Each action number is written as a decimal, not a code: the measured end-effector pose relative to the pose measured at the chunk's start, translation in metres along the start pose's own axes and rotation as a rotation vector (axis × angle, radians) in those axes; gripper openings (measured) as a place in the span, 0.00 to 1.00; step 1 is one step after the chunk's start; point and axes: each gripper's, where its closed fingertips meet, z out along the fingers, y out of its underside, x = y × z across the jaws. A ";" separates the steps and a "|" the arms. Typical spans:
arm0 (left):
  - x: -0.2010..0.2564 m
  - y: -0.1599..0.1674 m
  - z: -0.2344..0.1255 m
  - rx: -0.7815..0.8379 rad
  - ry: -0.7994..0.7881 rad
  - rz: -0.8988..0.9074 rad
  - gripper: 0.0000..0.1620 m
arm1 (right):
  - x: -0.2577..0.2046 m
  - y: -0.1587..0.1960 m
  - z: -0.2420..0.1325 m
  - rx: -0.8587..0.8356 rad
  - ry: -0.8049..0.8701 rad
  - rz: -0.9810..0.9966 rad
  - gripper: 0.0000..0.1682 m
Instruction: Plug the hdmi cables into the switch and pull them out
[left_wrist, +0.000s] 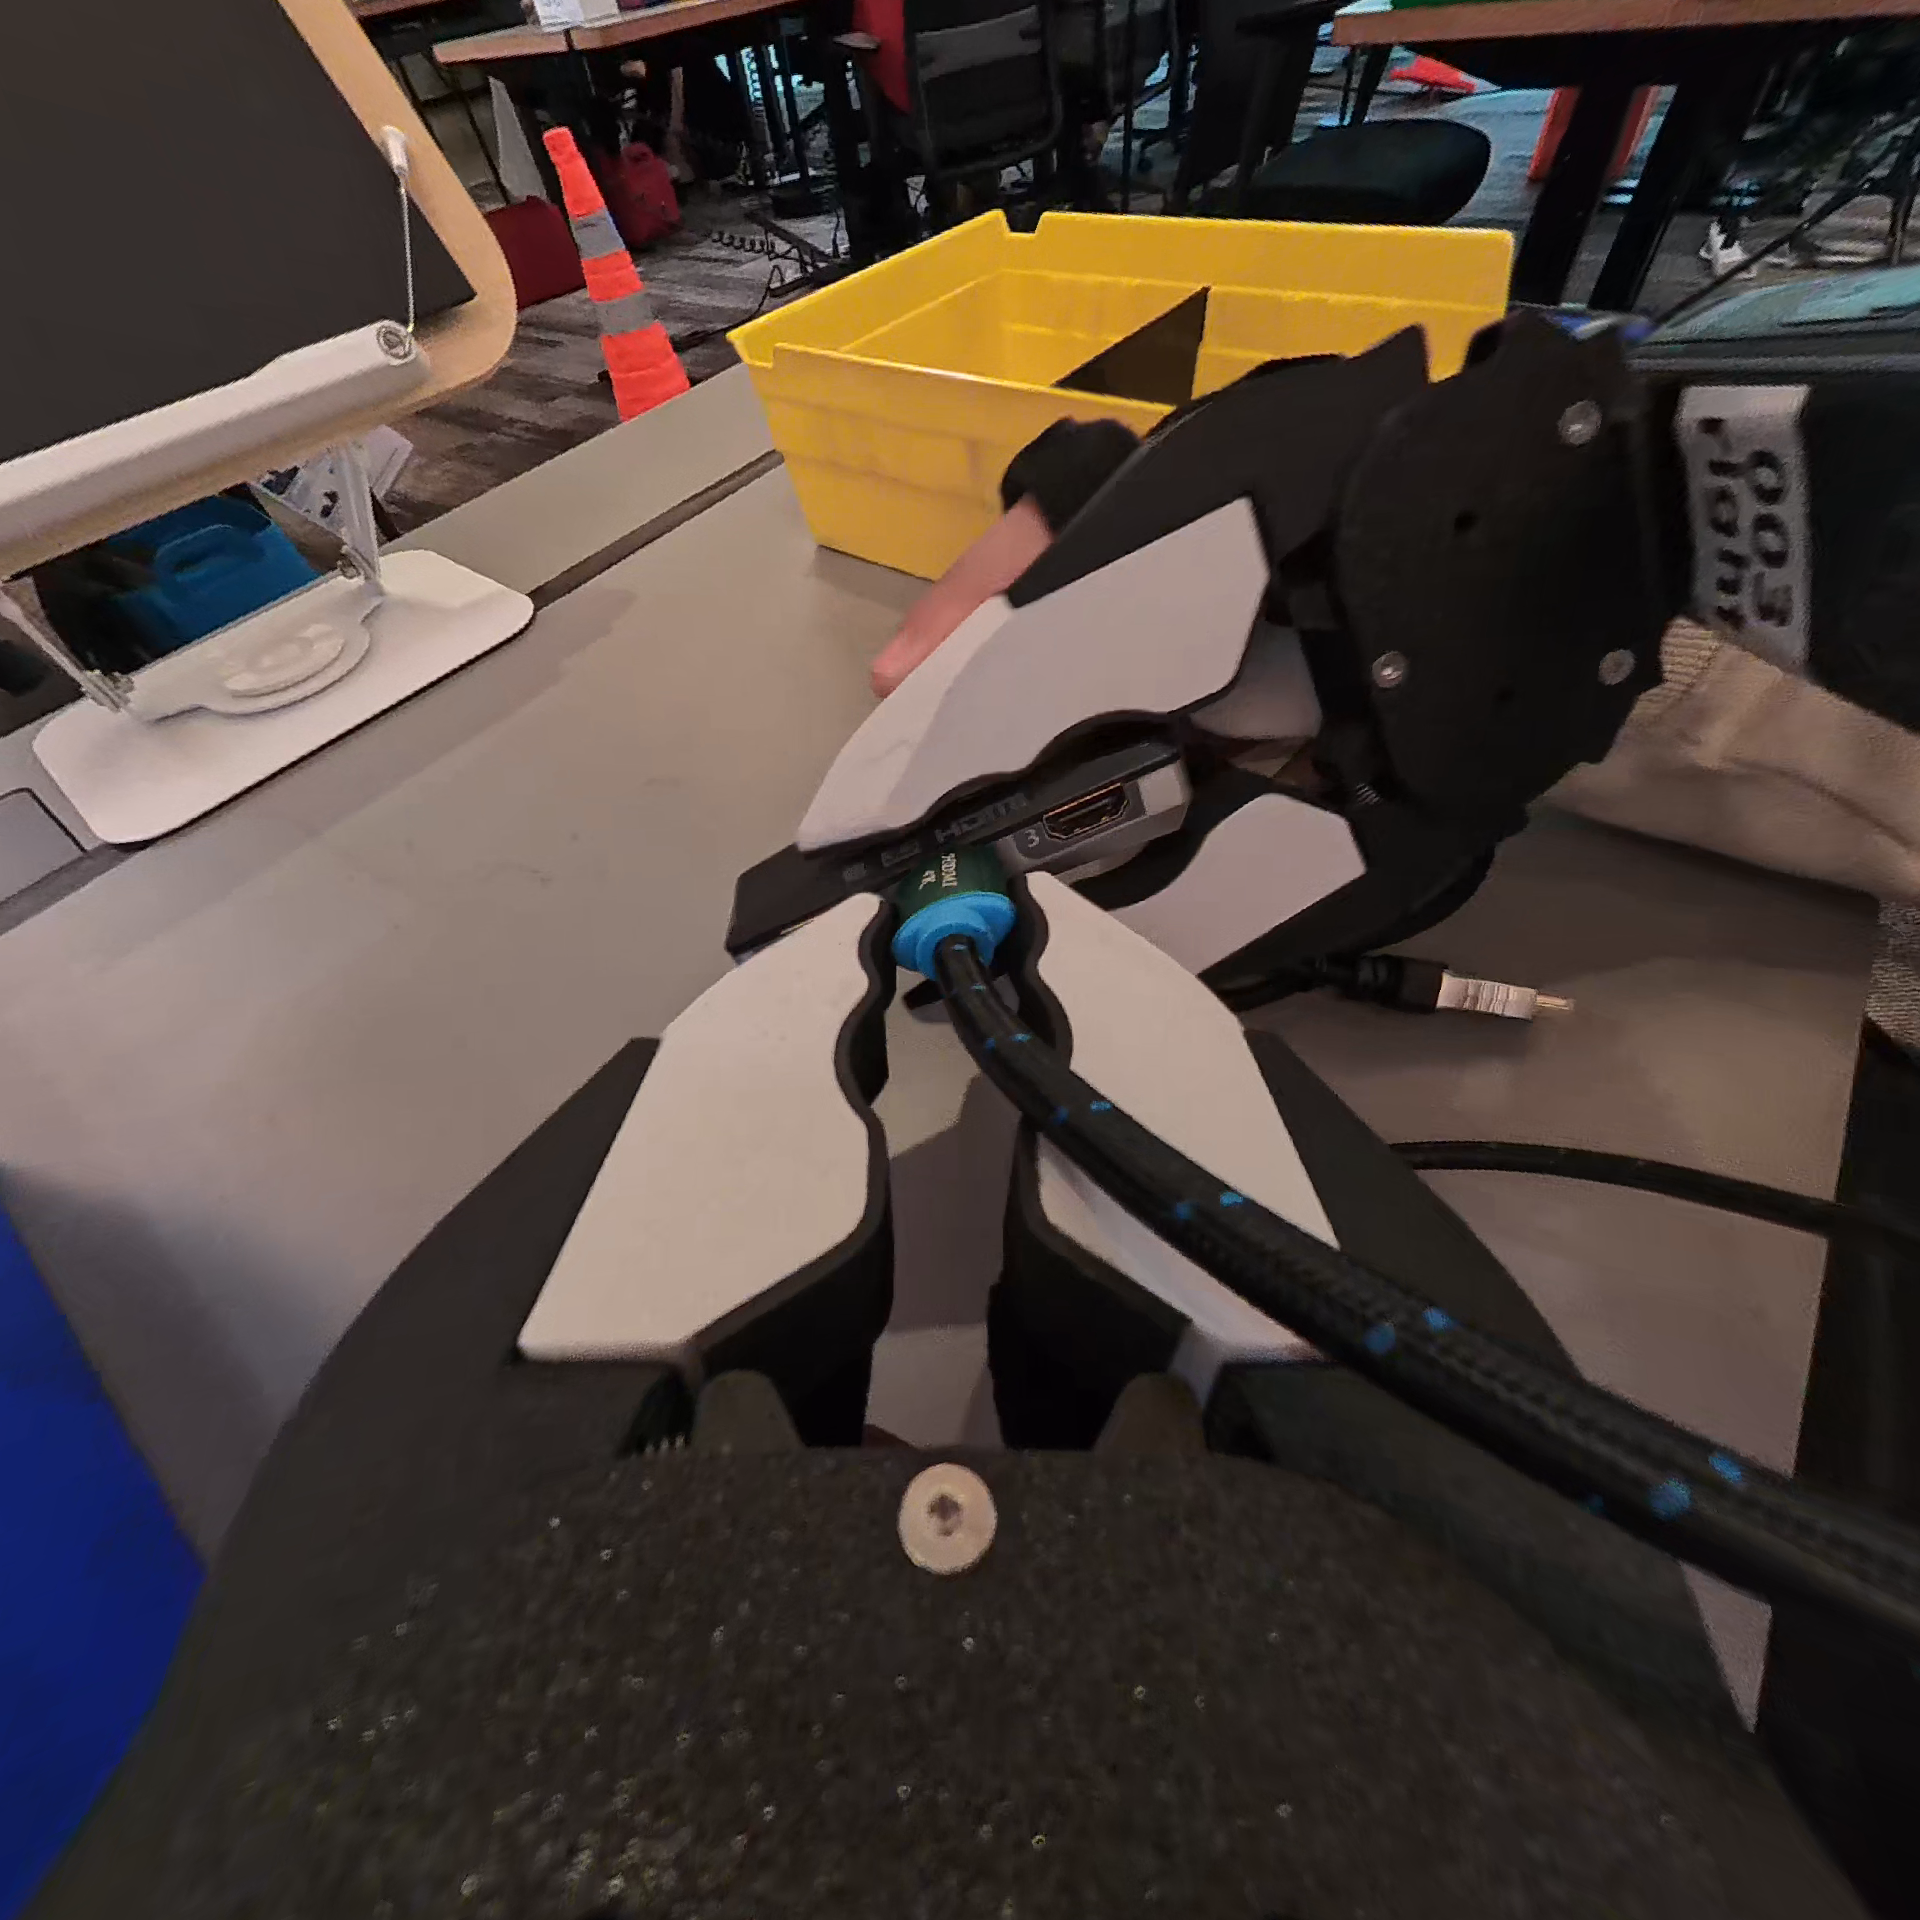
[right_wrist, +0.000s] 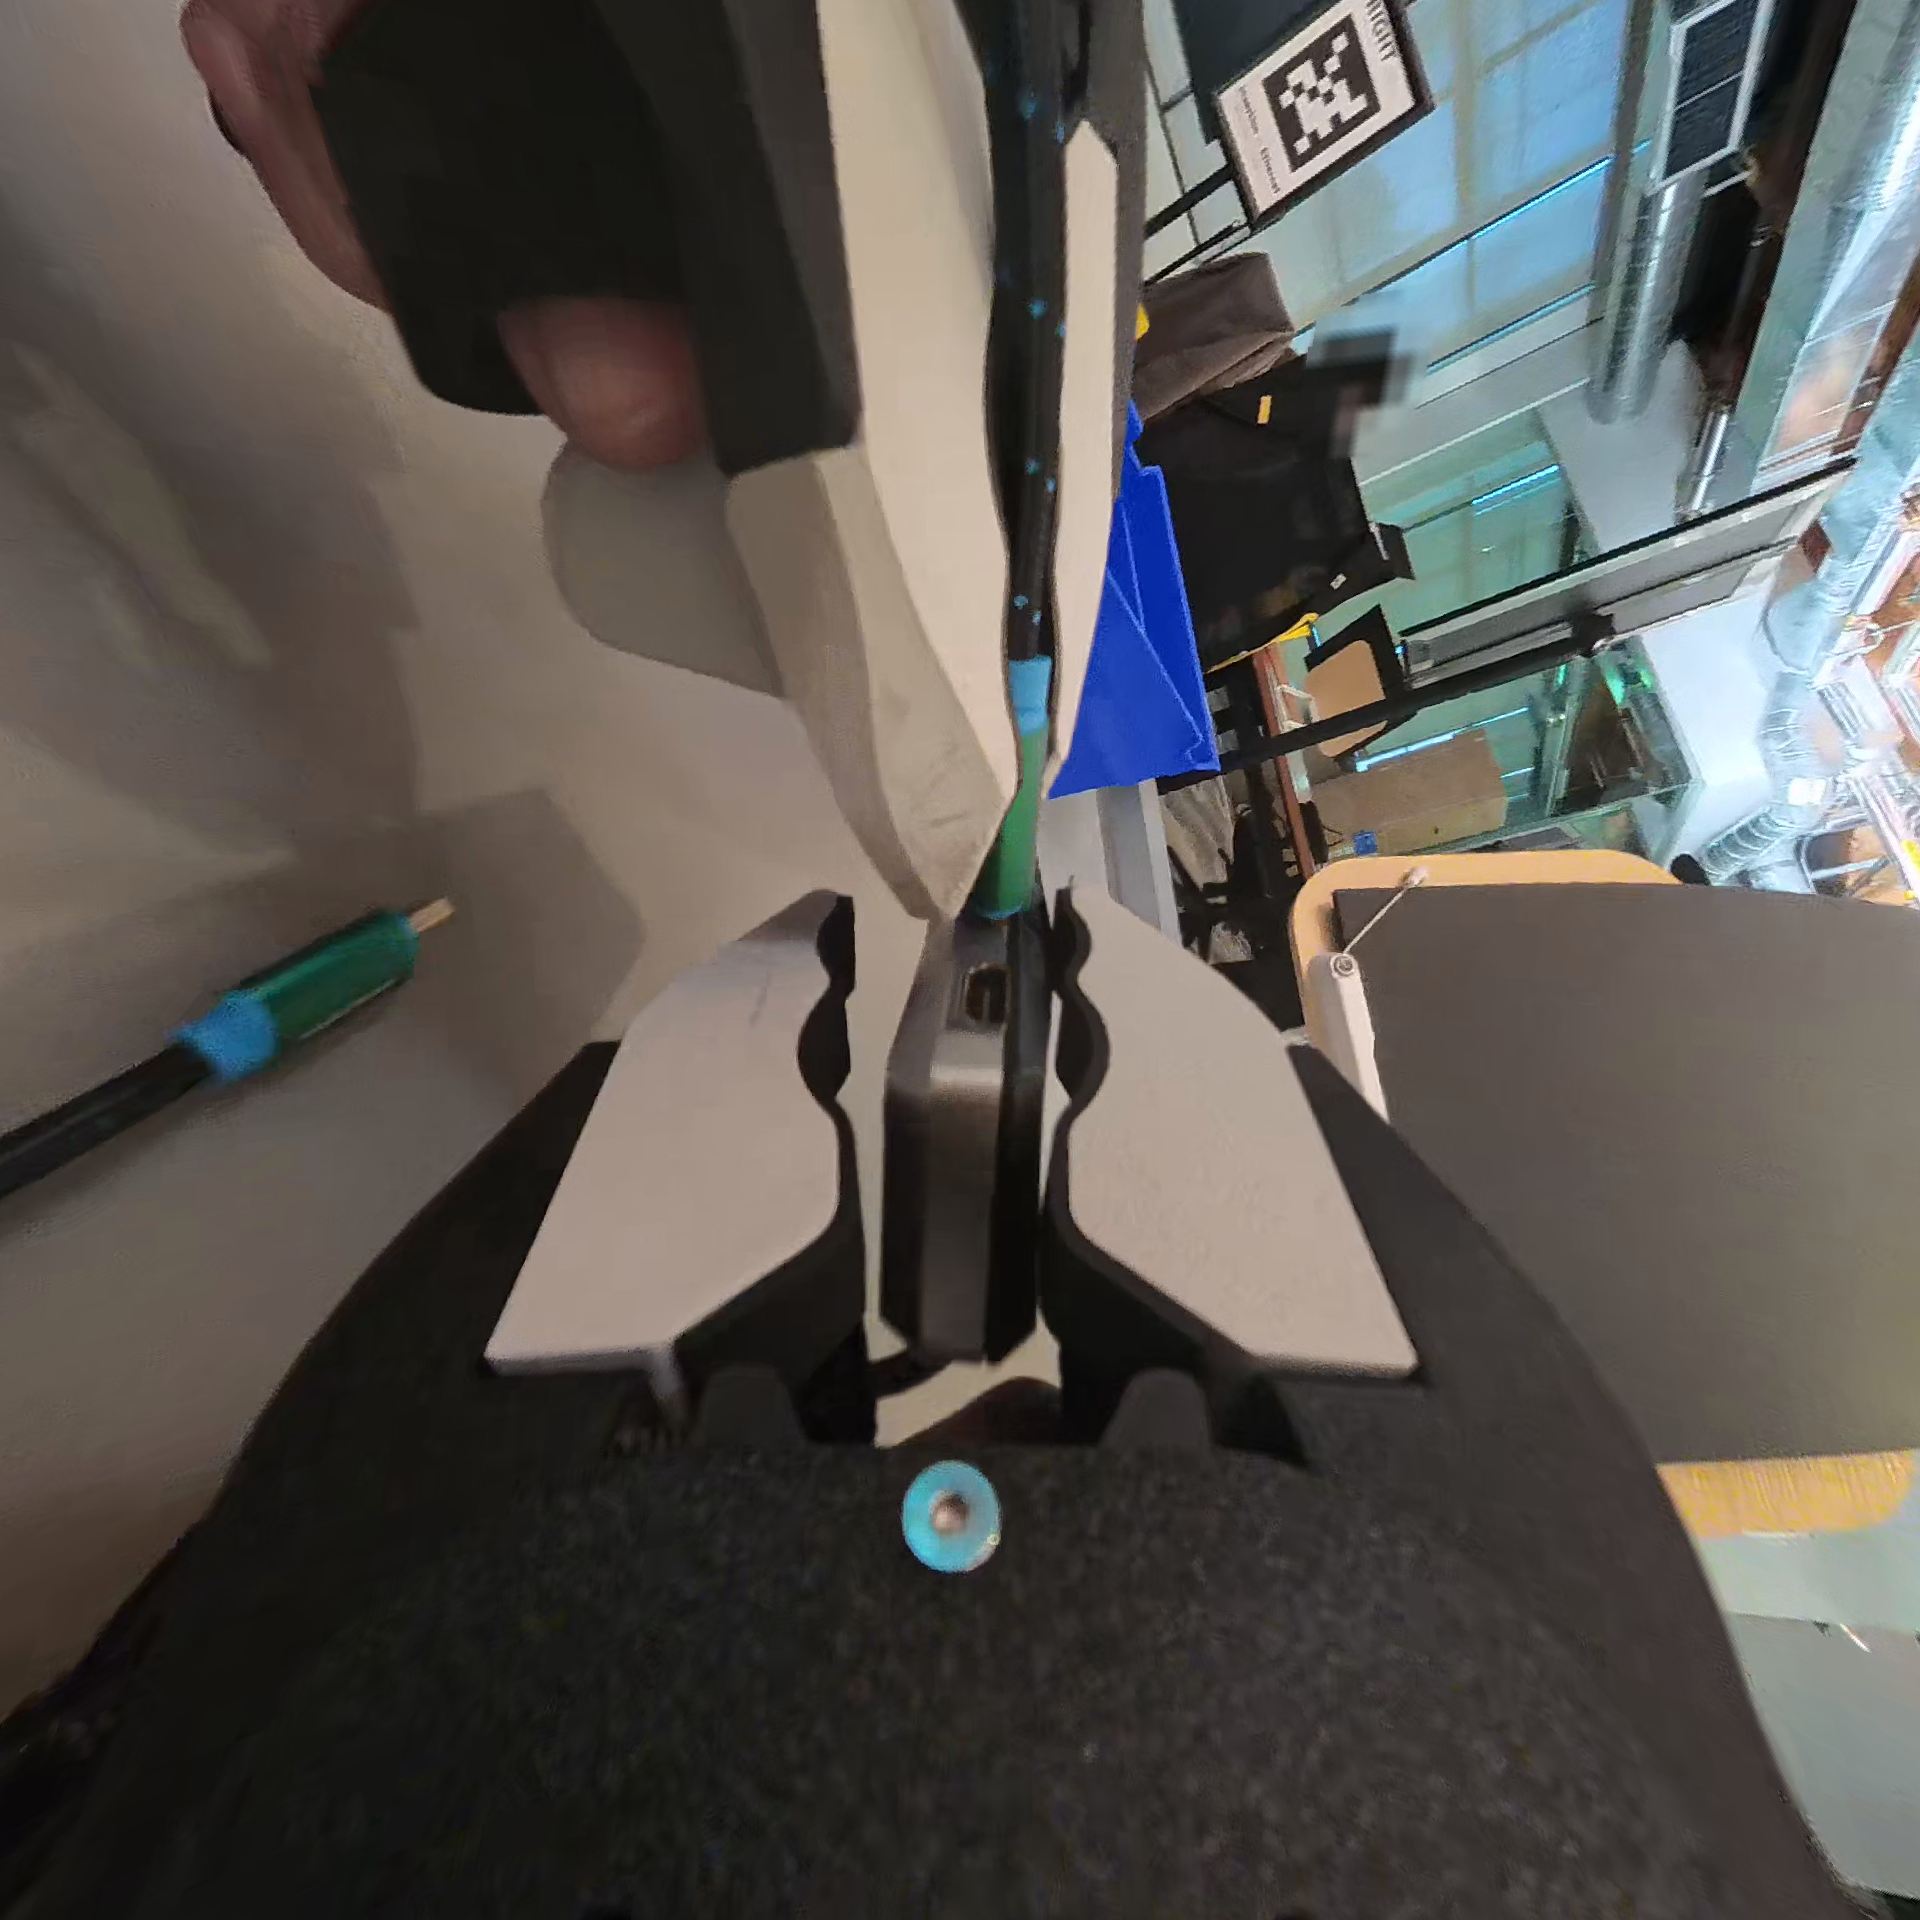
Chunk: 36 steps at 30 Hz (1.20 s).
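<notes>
My left gripper (left_wrist: 956, 909) is shut on the green HDMI plug (left_wrist: 948, 883) with a blue collar; its black braided cable (left_wrist: 1247, 1226) runs back over my right finger. The plug's front end sits against the port face of the black and grey switch (left_wrist: 1091, 816), with its metal tip hidden. My right gripper (right_wrist: 951, 920) is shut on the switch (right_wrist: 951, 1143) and holds it edge-on. Its fingers (left_wrist: 1039, 665) clamp the switch from above and below. One empty port (left_wrist: 1086, 821) shows beside the plug. A second green plug (right_wrist: 312, 987) lies loose on the table.
A black cable with a silver plug (left_wrist: 1486, 1000) lies on the grey table (left_wrist: 468, 935) right of the switch. A yellow bin (left_wrist: 935, 436) stands behind, a tablet on a white stand (left_wrist: 260, 665) at left, a blue bin (right_wrist: 1138, 644) nearby. An orange cone (left_wrist: 623, 301) stands on the floor.
</notes>
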 end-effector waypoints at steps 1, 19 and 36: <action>-0.003 0.001 -0.001 0.002 -0.005 -0.016 0.12 | 0.000 0.000 -0.002 -0.004 0.004 0.007 0.21; -0.012 -0.012 -0.024 0.090 -0.066 0.031 0.12 | 0.019 0.063 0.006 -0.381 0.117 -0.042 0.13; -0.042 0.097 -0.006 -0.440 -0.256 -0.169 0.24 | 0.038 0.029 -0.007 -0.198 0.174 0.055 0.13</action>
